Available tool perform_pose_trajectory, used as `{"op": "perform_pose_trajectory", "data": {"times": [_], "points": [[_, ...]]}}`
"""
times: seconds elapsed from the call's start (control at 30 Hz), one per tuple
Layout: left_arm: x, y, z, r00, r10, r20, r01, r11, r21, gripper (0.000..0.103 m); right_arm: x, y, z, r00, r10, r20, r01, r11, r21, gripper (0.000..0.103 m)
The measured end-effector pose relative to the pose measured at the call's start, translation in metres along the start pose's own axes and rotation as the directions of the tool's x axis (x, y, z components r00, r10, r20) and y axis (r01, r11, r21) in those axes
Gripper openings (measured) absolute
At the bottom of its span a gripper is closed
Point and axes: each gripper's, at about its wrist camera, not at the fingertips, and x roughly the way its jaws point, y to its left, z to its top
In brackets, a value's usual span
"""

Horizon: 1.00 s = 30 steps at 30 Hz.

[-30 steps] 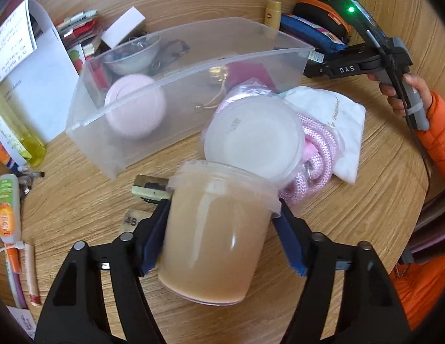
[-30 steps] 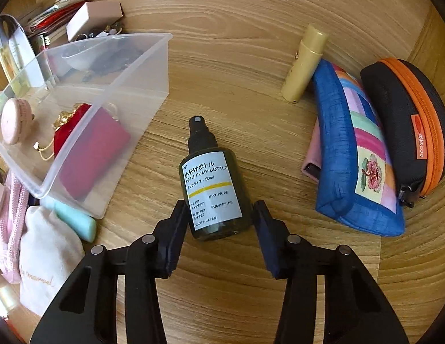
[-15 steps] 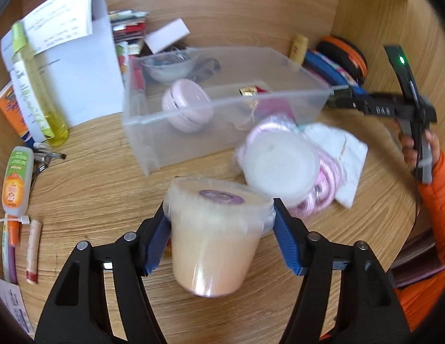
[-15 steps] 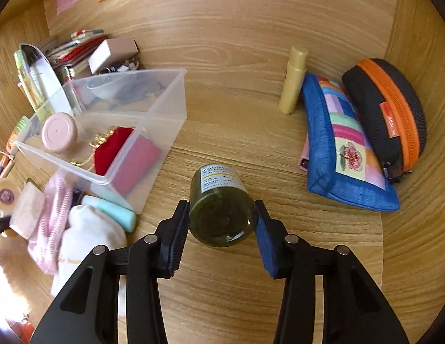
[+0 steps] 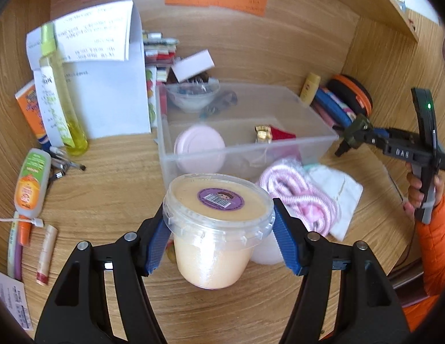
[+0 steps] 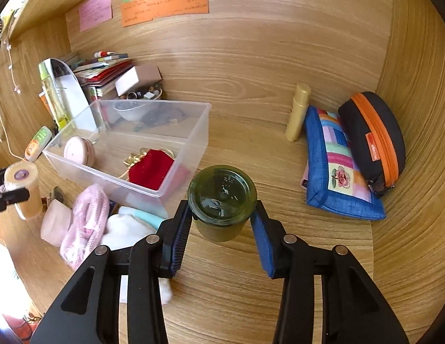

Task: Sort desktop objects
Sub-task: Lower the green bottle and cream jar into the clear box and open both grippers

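My left gripper [image 5: 218,230] is shut on a clear tub of beige cream [image 5: 213,229] with a purple sticker on its lid, held upright above the desk in front of the clear plastic bin [image 5: 317,146]. My right gripper [image 6: 222,223] is shut on a dark green pump bottle [image 6: 222,197], lifted with its base towards the camera, to the right of the bin [image 6: 199,143]. The right gripper also shows in the left wrist view [image 5: 351,140], and the tub in the right wrist view [image 6: 23,189]. The bin holds a pink round case [image 5: 199,149] and a red pouch [image 6: 150,169].
A pink cord bundle [image 5: 299,195] and white cloth [image 5: 343,189] lie before the bin. A yellow bottle [image 5: 61,109], papers and tubes [image 5: 31,183] are at the left. A patchwork pouch [image 6: 337,169], black-orange case [image 6: 374,140] and tan bottle [image 6: 298,111] are at the right.
Both grippers have lifted their loads off the desk and drawn back. The tub has turned upright, and the green bottle has tipped so its base faces the camera.
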Motion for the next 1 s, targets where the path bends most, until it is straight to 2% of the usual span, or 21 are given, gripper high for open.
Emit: {"op": "perform_pose_trajectory", "data": {"times": [0.27, 0.57, 0.73, 1.0], "points": [[-0.018, 0.009, 0.025, 0.997, 0.018, 0.073, -0.017, 1.0, -0.016, 0.066, -0.023, 0.013, 0.018, 0.997, 0.007, 0.072, -0.006, 1.0, -0.014, 0.039], [-0.019, 0.016, 0.056, 0.992, 0.03, 0.125, -0.026, 0.999, -0.028, 0.066, -0.046, 0.023, 0.042, 0.987, 0.026, 0.159, -0.021, 0.999, -0.038, 0.039], [-0.01, 0.014, 0.072, 0.992, 0.018, 0.126, -0.016, 1.0, -0.023, 0.066, -0.044, 0.035, 0.051, 0.983, 0.054, 0.176, -0.045, 0.997, -0.055, 0.039], [0.014, 0.012, 0.095, 0.994, -0.011, 0.113, 0.014, 0.999, -0.029, 0.066, -0.018, 0.054, 0.062, 0.979, 0.113, 0.167, -0.104, 0.993, -0.061, 0.039]]}}
